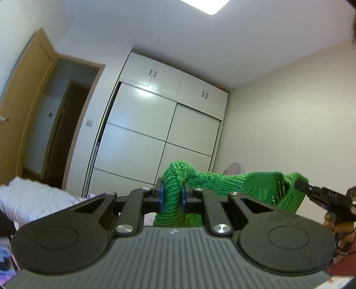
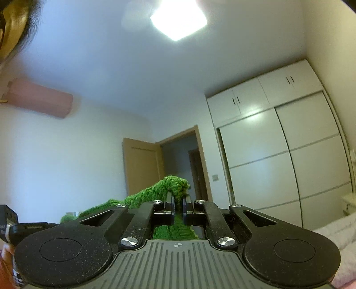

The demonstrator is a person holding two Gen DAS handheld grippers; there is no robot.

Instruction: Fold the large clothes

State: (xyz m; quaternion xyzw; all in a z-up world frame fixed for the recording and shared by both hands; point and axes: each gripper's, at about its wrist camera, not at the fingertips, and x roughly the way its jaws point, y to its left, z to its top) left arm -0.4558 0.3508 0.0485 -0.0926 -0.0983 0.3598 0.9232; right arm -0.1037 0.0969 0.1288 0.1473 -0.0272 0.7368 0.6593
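Note:
A green knitted garment is held up in the air between both grippers. My left gripper is shut on a thick bunch of its knit, which humps over the blue pads and hangs down below them. The top edge stretches to the right, where my right gripper pinches it. In the right wrist view the right gripper is shut on the green garment, whose edge runs away to the lower left toward the left gripper's black body. The rest of the garment hangs out of sight.
Both grippers point at about level or upward, high above a bed with white bedding. A white wardrobe fills the far wall. An open wooden door stands left of it. A person's hand holds the right gripper. A ceiling light shines above.

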